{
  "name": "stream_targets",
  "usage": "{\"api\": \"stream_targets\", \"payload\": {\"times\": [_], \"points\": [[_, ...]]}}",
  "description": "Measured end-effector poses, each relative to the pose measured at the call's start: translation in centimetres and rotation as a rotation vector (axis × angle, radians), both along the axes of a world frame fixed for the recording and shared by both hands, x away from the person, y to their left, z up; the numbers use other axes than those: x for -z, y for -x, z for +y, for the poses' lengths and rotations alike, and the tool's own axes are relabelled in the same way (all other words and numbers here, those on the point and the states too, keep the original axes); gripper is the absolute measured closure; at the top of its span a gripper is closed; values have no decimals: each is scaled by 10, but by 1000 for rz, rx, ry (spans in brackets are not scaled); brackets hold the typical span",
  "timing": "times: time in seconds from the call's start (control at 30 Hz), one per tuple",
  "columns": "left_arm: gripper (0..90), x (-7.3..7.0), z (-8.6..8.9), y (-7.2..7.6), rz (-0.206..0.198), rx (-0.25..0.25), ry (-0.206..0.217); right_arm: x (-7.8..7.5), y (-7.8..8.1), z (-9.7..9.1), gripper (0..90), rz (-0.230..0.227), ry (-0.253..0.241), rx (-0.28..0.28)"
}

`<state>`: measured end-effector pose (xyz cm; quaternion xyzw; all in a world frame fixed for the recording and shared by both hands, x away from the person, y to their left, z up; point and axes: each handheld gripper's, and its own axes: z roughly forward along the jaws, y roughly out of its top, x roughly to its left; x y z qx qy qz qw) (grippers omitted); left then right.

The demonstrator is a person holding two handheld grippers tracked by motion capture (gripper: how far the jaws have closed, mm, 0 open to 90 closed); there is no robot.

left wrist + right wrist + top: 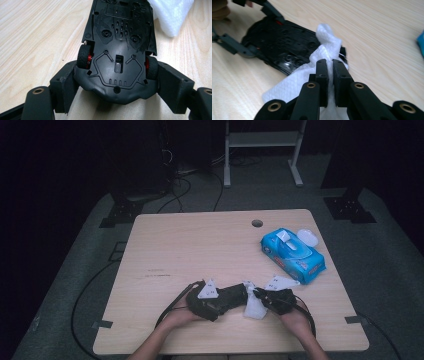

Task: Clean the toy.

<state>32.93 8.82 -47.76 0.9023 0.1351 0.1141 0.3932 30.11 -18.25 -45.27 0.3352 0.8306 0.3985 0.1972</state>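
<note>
Step in hand: I judge this to be wiping the underside of the toy car — I hold it belly-up with one claw and bring a wet wipe to it with the other.

Left gripper: my jaws are clamped on the toy car at one end, one pad against each flank just behind the red-hubbed wheels; the chassis points away from me over the wooden table.

Right gripper: my jaws are pinched tight on the wet wipe, a bunch of it standing up past the tips and the rest trailing below.

Where the car lies: at the near edge of the table, between my two hands, its far end touching the wipe — the right claw sits just beside that end.

Wipe pack: blue, lid flipped up, well off to the right and farther back.

Next move: I think the wipe must be dragged along the black chassis with light pressure, while the left claw keeps the car steady and tilted toward it.
</note>
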Motion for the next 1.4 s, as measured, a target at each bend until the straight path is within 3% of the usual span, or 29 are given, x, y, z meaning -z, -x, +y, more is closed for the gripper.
{"api": "stream_targets", "payload": {"times": [0.07, 0.17, 0.33, 0.43, 0.53, 0.63, 0.83, 0.9, 1.03, 1.23, 1.33, 1.4], "points": [[241, 0, 0, 0, -5, 1, -3, 1, 3, 7, 831, 9, -23, -44], [241, 0, 0, 1, -5, -1, -6, 1, 5, 14, 831, -6, 14, -68], [241, 0, 0, 0, 4, -3, 5, -1, 1, -5, 830, 16, 2, 5], [241, 0, 0, 0, 3, -4, 6, 1, 2, -6, 830, 13, -15, 7], [241, 0, 0, 0, 2, -5, 7, 2, 3, 5, 830, 9, -52, -45], [241, 0, 0, 0, 2, -6, 7, 2, 4, 16, 829, -9, 5, -83], [241, 1, 1, -1, 3, -7, 11, -1, 0, -6, 829, -2, -7, 1], [241, 1, -1, -1, 4, -7, 15, -1, 1, 0, 829, -9, -43, -26], [240, 1, -1, 0, 0, -18, 10, 3, -2, 26, 827, -55, 14, -81], [240, 1, 0, -1, 9, -15, 19, 2, -9, 7, 828, -51, 7, 9], [240, 1, -2, -1, 5, -13, 16, 2, -8, 10, 828, -58, 3, 12], [240, 0, -1, -1, 4, -11, 13, 3, -8, 17, 828, -64, -13, -24]]}}
